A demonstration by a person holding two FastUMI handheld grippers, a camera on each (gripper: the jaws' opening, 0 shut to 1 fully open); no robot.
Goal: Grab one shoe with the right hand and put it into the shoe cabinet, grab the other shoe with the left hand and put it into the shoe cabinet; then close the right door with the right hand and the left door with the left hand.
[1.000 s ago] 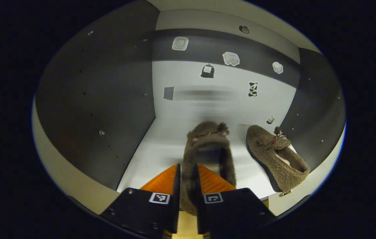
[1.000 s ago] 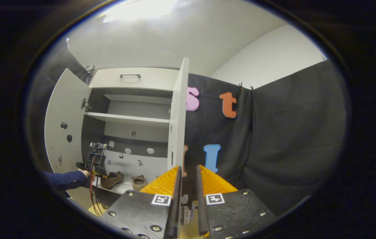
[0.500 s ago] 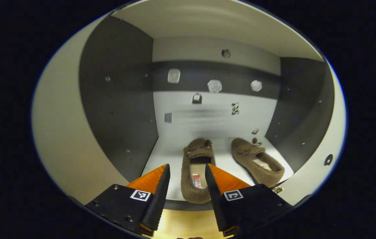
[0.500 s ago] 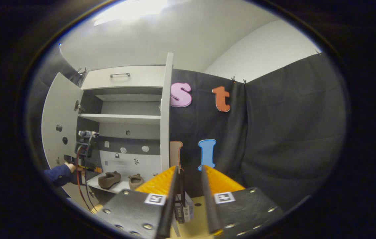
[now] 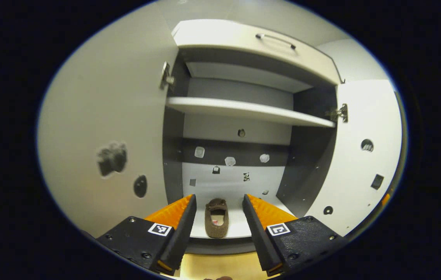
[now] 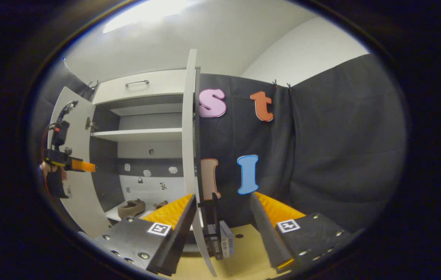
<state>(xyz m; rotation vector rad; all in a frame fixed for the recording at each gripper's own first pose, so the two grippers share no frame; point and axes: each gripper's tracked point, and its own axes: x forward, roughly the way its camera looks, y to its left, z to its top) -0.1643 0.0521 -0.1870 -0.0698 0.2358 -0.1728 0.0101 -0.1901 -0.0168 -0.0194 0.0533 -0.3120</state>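
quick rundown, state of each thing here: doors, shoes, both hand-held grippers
left door: swung open
right door: open, seen edge-on
shoes: both on the cabinet's bottom shelf, released
left hand-held gripper: open, empty, outside the cabinet
right hand-held gripper: open, empty, near the right door's edge

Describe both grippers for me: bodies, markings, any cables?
Left gripper and right gripper: black wedge-shaped bodies with screws, each carrying two square black-and-white markers. Seen from the right gripper view, the left gripper has a black camera block on top and looping cables.
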